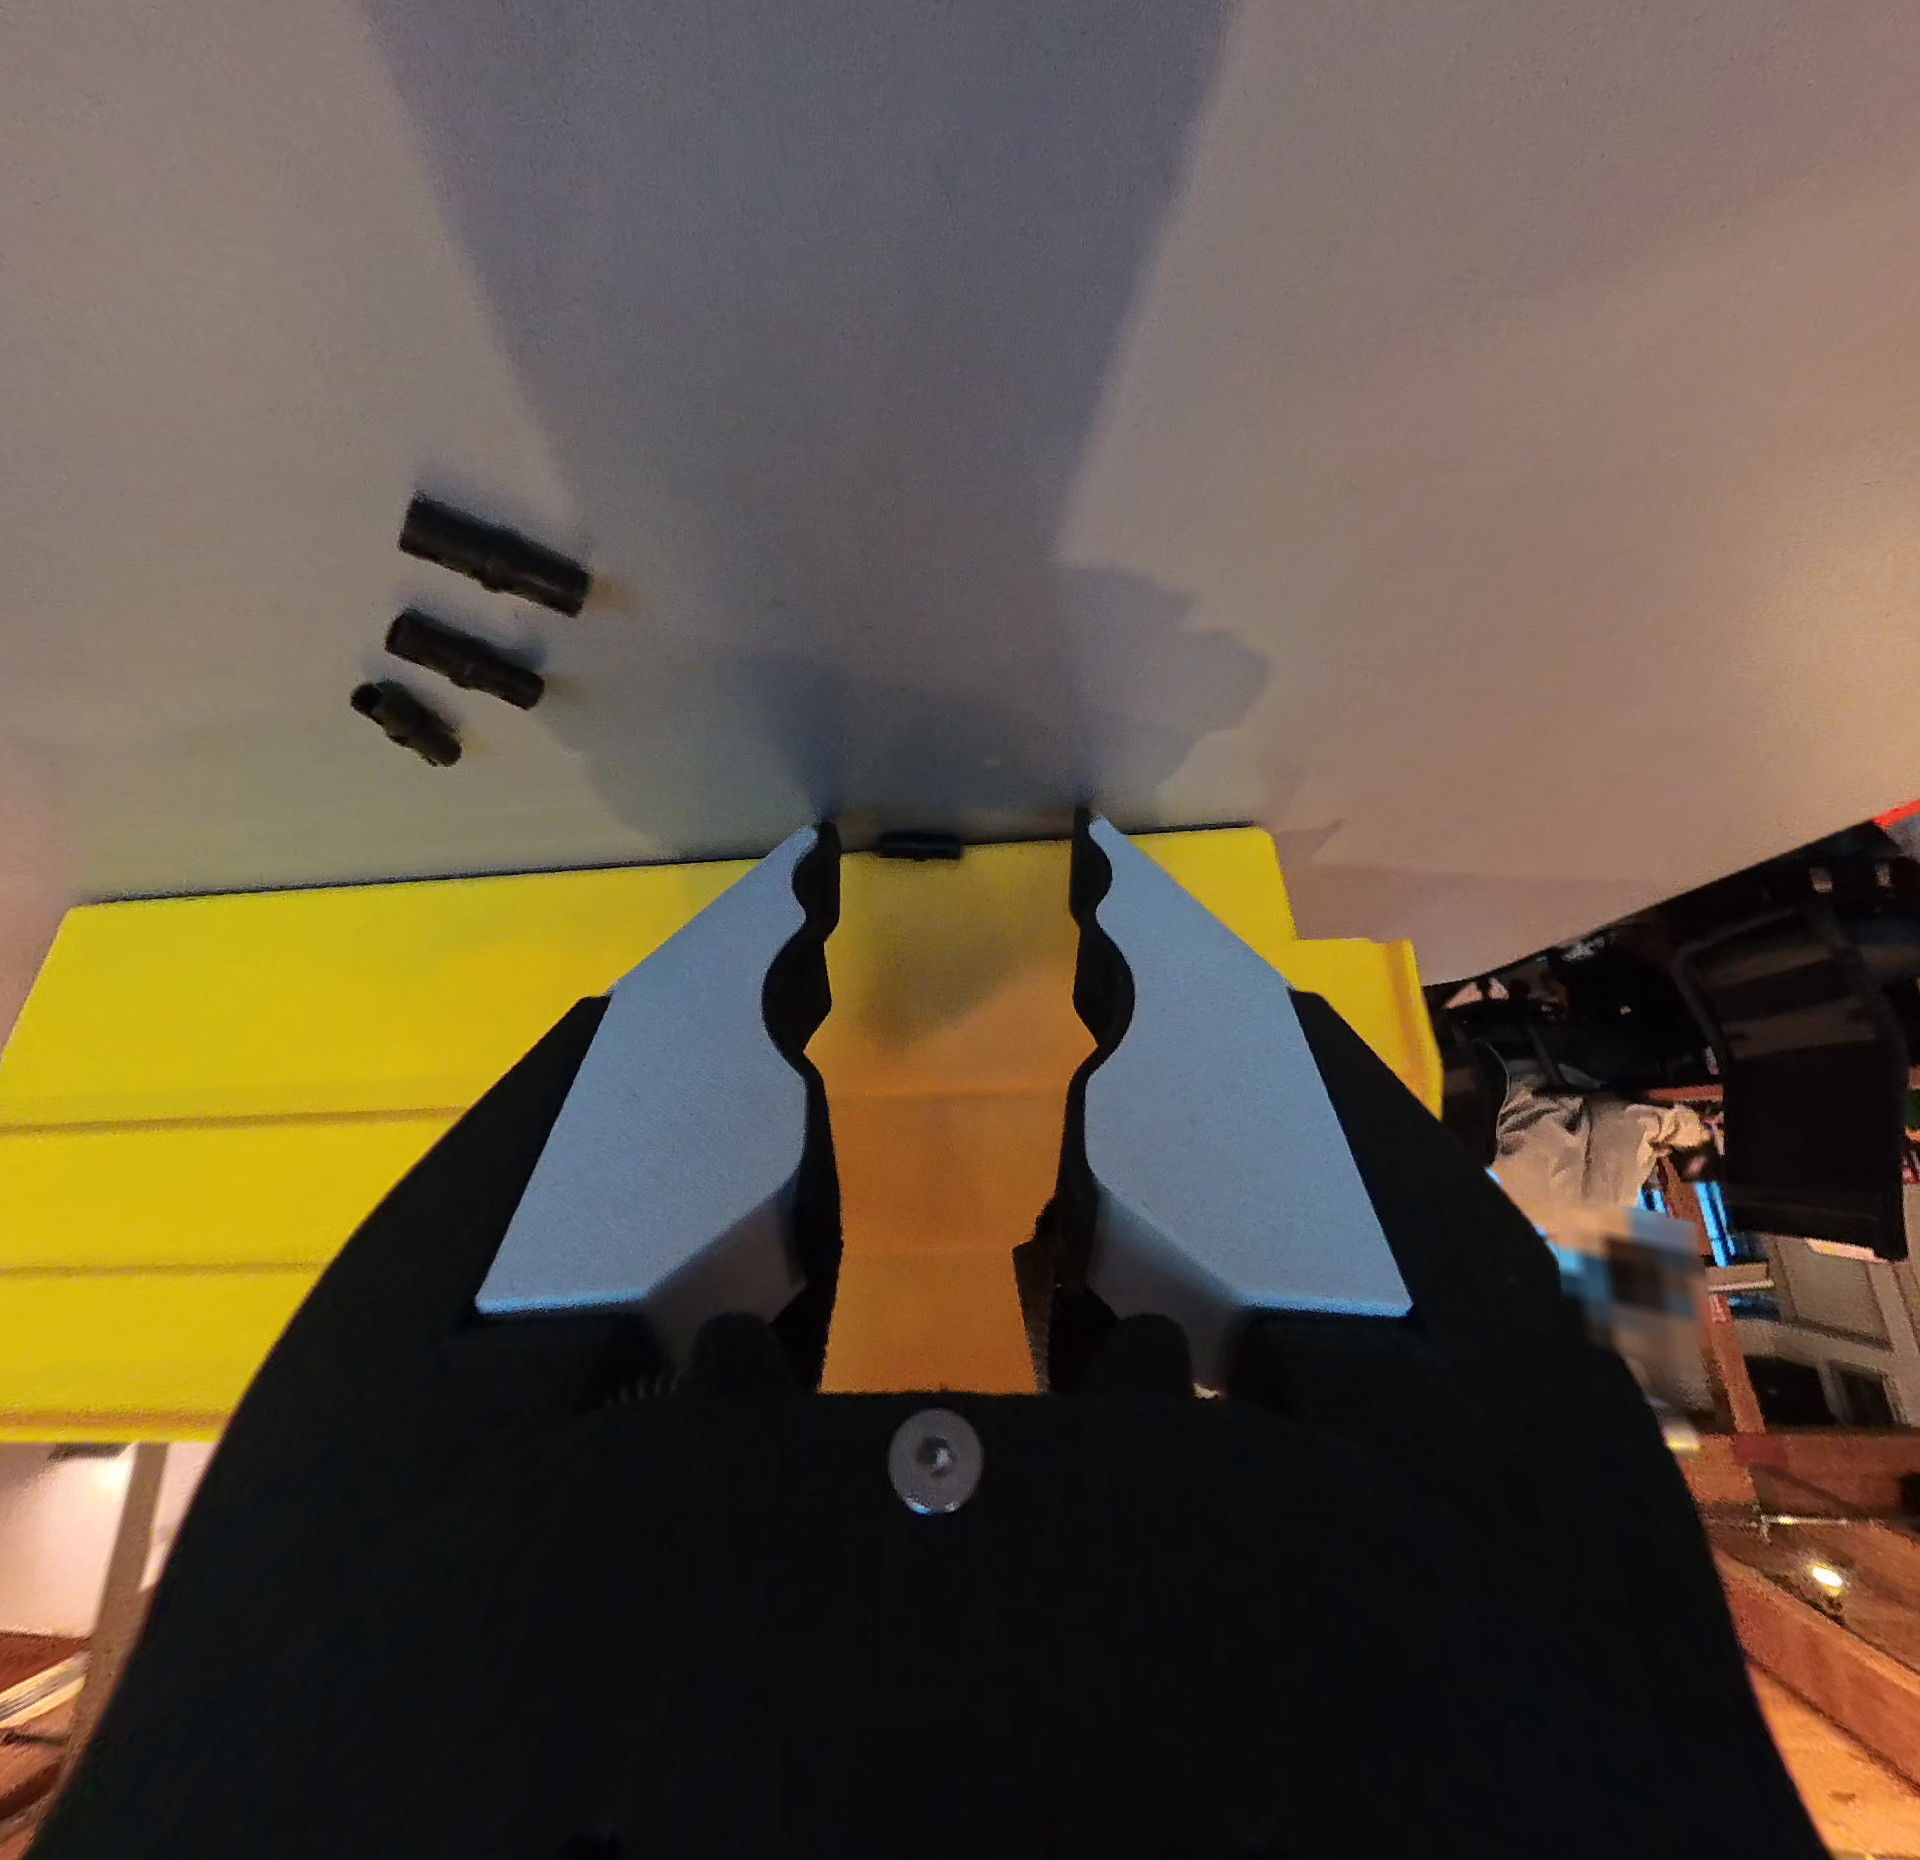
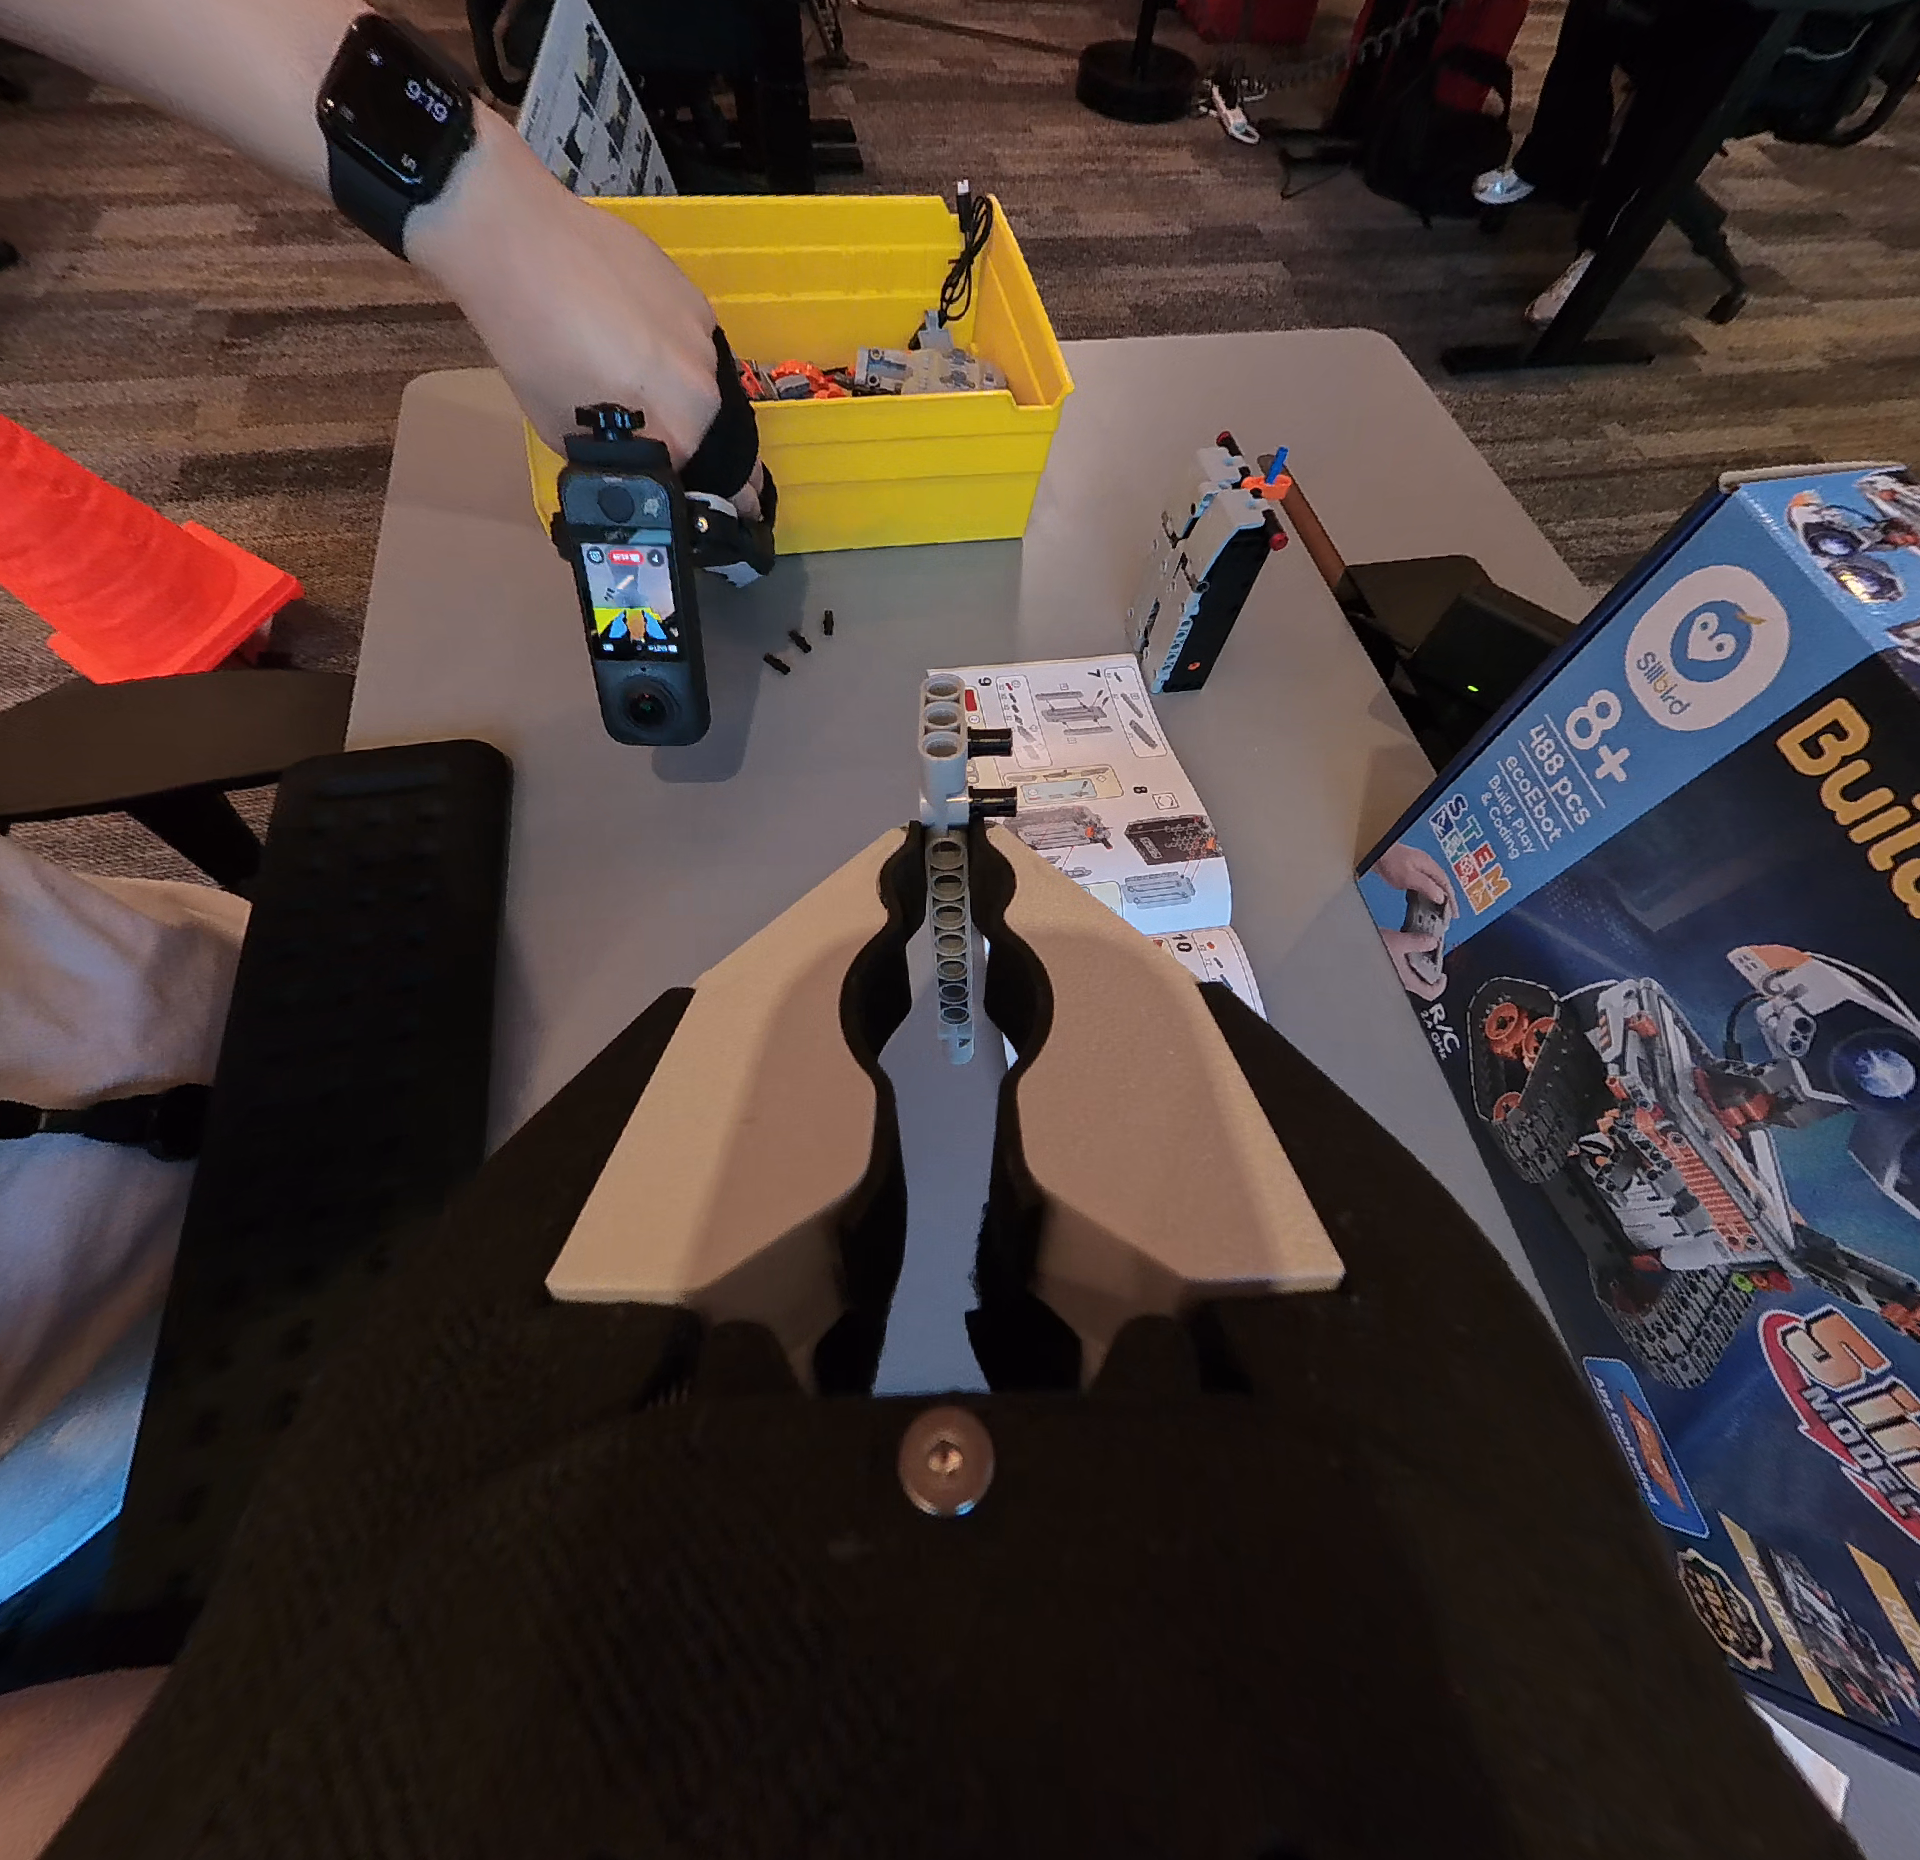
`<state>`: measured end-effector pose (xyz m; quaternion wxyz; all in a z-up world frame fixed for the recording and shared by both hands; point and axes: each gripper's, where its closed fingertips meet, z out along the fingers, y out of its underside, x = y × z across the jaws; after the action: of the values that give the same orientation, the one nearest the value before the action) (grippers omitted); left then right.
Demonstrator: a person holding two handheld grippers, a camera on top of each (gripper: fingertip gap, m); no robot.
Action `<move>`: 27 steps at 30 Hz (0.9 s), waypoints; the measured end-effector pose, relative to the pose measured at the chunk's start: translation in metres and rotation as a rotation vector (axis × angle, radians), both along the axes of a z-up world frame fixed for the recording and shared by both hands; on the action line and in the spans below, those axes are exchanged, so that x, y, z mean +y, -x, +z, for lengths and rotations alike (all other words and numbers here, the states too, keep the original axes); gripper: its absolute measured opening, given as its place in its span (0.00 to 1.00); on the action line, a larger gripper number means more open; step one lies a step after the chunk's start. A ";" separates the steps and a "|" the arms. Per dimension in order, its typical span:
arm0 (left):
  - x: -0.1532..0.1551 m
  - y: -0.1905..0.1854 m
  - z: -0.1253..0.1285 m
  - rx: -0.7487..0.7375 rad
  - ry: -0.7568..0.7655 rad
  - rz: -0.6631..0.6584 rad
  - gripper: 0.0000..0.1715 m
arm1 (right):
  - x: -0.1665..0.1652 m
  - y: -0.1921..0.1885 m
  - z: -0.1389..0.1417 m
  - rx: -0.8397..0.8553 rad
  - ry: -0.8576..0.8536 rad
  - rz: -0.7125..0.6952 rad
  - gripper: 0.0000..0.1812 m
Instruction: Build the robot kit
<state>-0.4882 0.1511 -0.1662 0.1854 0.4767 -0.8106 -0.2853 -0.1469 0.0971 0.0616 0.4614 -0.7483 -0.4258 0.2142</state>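
Holding the grey holed beam (image 2: 948,937) clamped in our right hand-held gripper (image 2: 948,839), we keep its two black pins (image 2: 992,768) sideways and clear. Our left hand-held gripper (image 1: 951,823) is open and empty, tips down at the surface (image 1: 1455,356) against the yellow bin (image 1: 312,1083); a small black piece (image 1: 918,844) lies between them, three black pins (image 1: 468,631) nearby.
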 end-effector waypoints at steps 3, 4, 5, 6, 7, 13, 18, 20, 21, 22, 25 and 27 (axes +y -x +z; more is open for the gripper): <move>0.004 0.002 0.001 0.045 -0.017 0.003 0.26 | -0.001 0.000 0.002 -0.002 -0.005 0.000 0.04; 0.004 0.004 0.001 0.065 -0.018 0.007 0.26 | -0.002 0.000 0.002 -0.004 -0.005 0.001 0.04; 0.004 0.005 0.001 0.083 -0.016 0.009 0.26 | -0.002 0.000 0.001 -0.008 -0.005 0.002 0.04; 0.004 0.006 0.001 0.097 -0.017 0.010 0.26 | -0.002 0.001 0.001 -0.012 -0.004 0.003 0.04; 0.005 0.007 0.001 0.107 -0.017 0.015 0.26 | -0.003 0.001 0.000 -0.015 -0.002 0.004 0.04; 0.008 0.011 0.001 0.153 -0.024 0.032 0.21 | -0.005 0.001 0.002 -0.020 -0.008 0.009 0.04; 0.013 0.010 0.001 0.167 -0.034 0.012 0.15 | -0.008 0.001 0.005 -0.012 -0.017 0.016 0.04; 0.012 0.010 0.001 0.164 -0.025 0.009 0.08 | -0.009 0.000 0.006 -0.010 -0.019 0.015 0.04; 0.012 0.010 0.001 0.161 -0.022 0.001 0.08 | -0.009 -0.001 0.007 -0.009 -0.019 0.015 0.04; 0.011 0.010 0.001 0.159 -0.016 -0.001 0.08 | -0.009 -0.001 0.007 -0.007 -0.020 0.014 0.04; 0.009 0.011 0.002 0.136 -0.010 0.014 0.08 | -0.008 -0.002 0.006 -0.008 -0.018 0.012 0.04; 0.009 0.010 0.006 0.109 -0.011 0.043 0.08 | -0.008 -0.002 0.007 -0.007 -0.019 0.013 0.04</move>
<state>-0.4978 0.1600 -0.1606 0.2328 0.4787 -0.7873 -0.3113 -0.1452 0.0887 0.0683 0.4655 -0.7417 -0.4344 0.2107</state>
